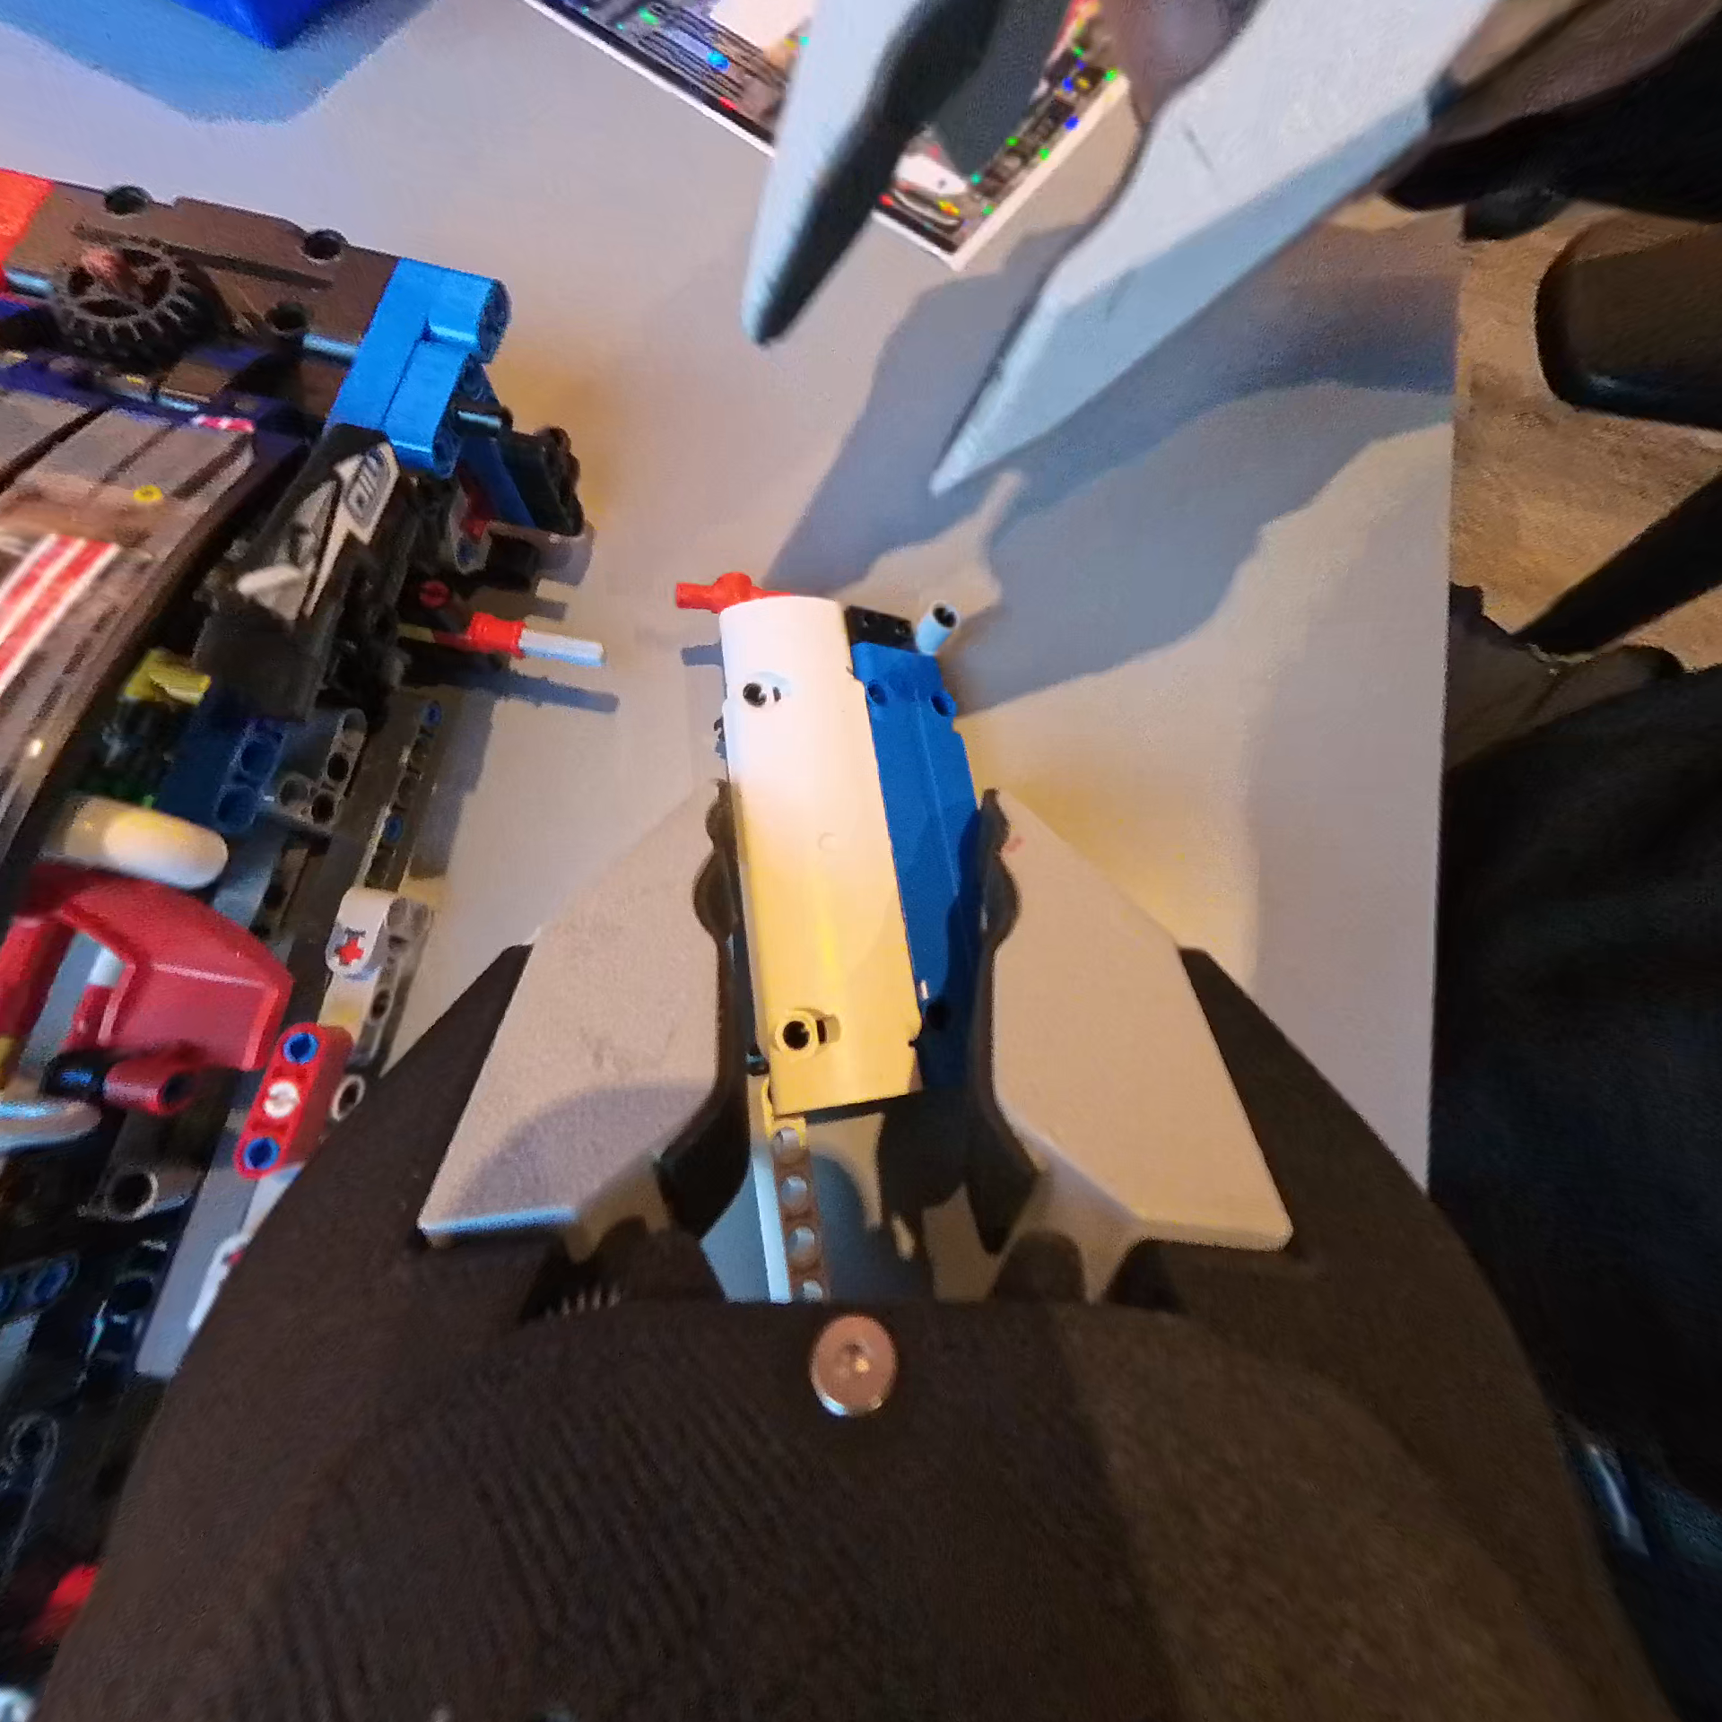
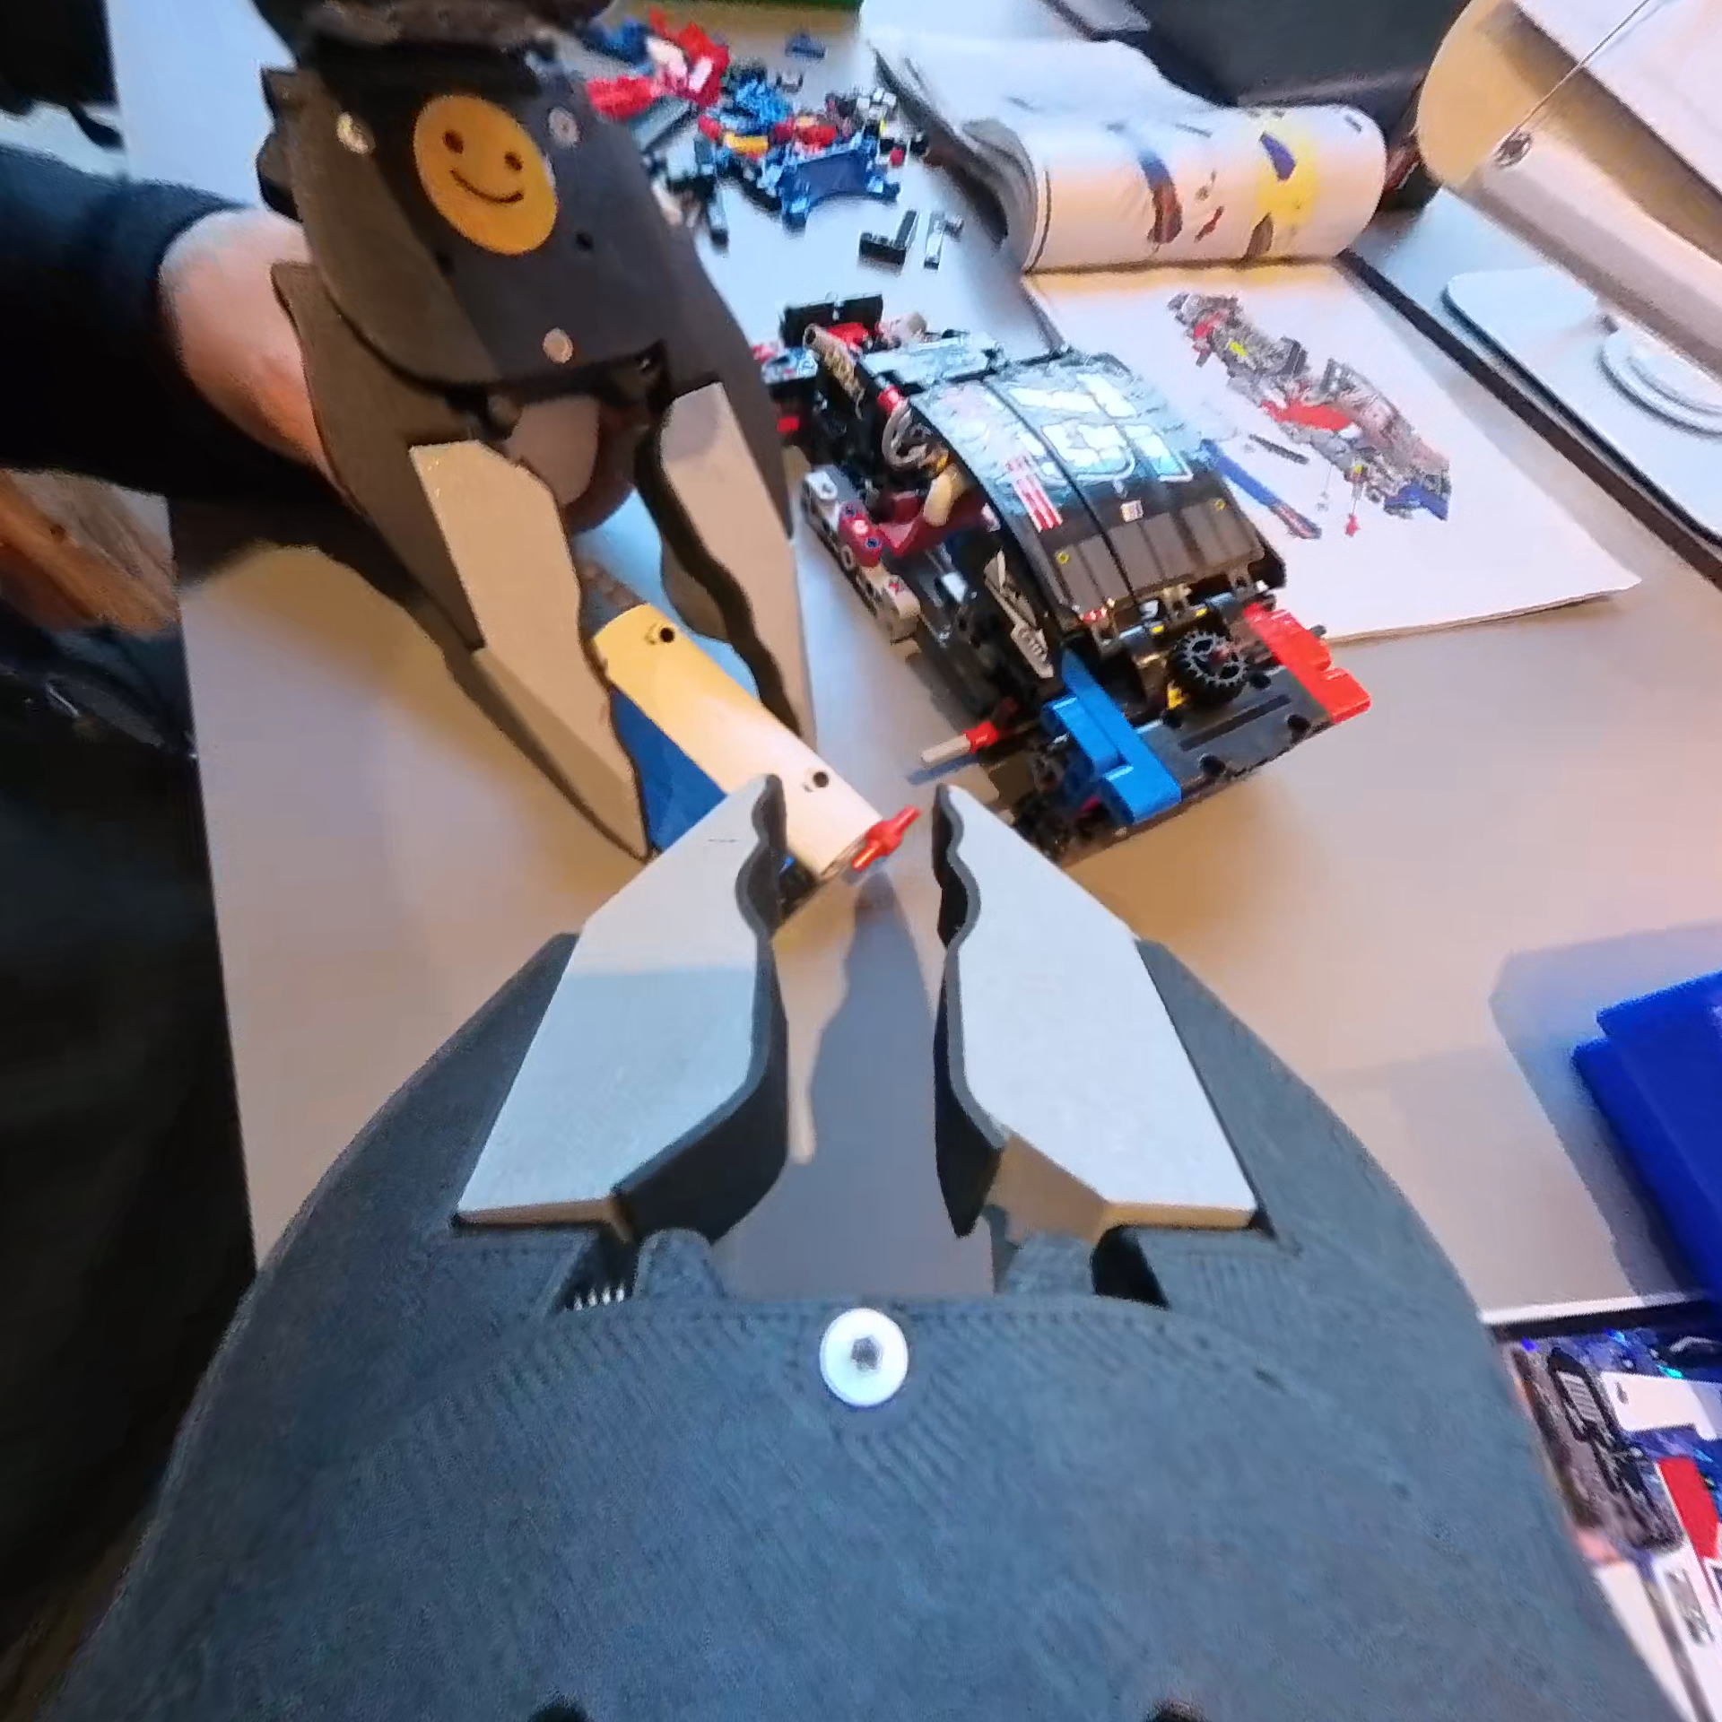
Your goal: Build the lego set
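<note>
My left gripper (image 1: 853, 811) is shut on a white and blue panel sub-assembly (image 1: 811, 839), held above the table. A red pin (image 1: 713, 594) sticks out of its far end. My right gripper (image 2: 855, 801) is open and empty. Its tips sit just in front of that far end, with the red pin (image 2: 881, 834) showing between them. The right view also shows the left gripper (image 2: 722, 787) clamped on the sub-assembly (image 2: 708, 713). The right gripper (image 1: 853, 401) shows blurred at the top of the left view. The partly built black, blue and red car (image 2: 1072, 540) stands on the table, at the left in the left view (image 1: 233, 559).
An open instruction sheet (image 2: 1351, 485) lies beyond the car, with a curled booklet (image 2: 1165, 186) and a pile of loose parts (image 2: 773, 121) farther back. A blue bin (image 2: 1659, 1118) sits at the right. The table edge (image 1: 1440, 839) runs down the right of the left view. My hands' fingertips stand some 7 cm from each other.
</note>
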### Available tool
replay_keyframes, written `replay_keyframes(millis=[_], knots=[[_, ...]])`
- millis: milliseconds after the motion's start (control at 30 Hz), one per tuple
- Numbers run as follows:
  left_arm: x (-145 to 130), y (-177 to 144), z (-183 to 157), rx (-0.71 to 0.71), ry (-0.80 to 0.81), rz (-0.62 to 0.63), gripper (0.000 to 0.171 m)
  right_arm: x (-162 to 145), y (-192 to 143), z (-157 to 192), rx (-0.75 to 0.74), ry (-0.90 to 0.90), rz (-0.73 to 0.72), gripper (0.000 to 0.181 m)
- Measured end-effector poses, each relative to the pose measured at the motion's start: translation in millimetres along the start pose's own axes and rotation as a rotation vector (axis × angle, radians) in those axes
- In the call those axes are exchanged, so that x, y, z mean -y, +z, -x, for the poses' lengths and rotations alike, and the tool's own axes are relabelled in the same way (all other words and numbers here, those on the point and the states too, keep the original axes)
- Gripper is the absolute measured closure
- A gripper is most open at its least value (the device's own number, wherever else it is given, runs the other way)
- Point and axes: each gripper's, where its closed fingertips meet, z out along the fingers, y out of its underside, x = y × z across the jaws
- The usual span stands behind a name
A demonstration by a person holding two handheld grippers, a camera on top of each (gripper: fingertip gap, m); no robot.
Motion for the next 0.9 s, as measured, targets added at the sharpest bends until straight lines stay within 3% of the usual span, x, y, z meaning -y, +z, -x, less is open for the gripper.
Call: replay_keyframes(millis=[167, 433, 633, 800, 900], knots=[[-23, -25, -3, 0.025, 0.032, 0.001, 0.123, 15, 11, 5, 0.036, 0.036, -0.075, 0.152], [-63, -71, 5, 0.093, -0.049, -0.013, 0.122, 39, 45, 24, 0.116, -0.007, -0.155, 0.151], [-69, -97, 6, 0.145, -0.097, -0.089, 0.103, 58, 57, 22, 0.081, -0.037, -0.251, 0.151], [-104, -128, 9, 0.225, -0.151, -0.068, 0.1, 50, 51, 15, 0.047, -0.018, -0.251, 0.153], [-111, -141, 10, 0.251, -0.172, -0.095, 0.1, 43, 48, 12, 0.042, 0.019, -0.258, 0.155]])
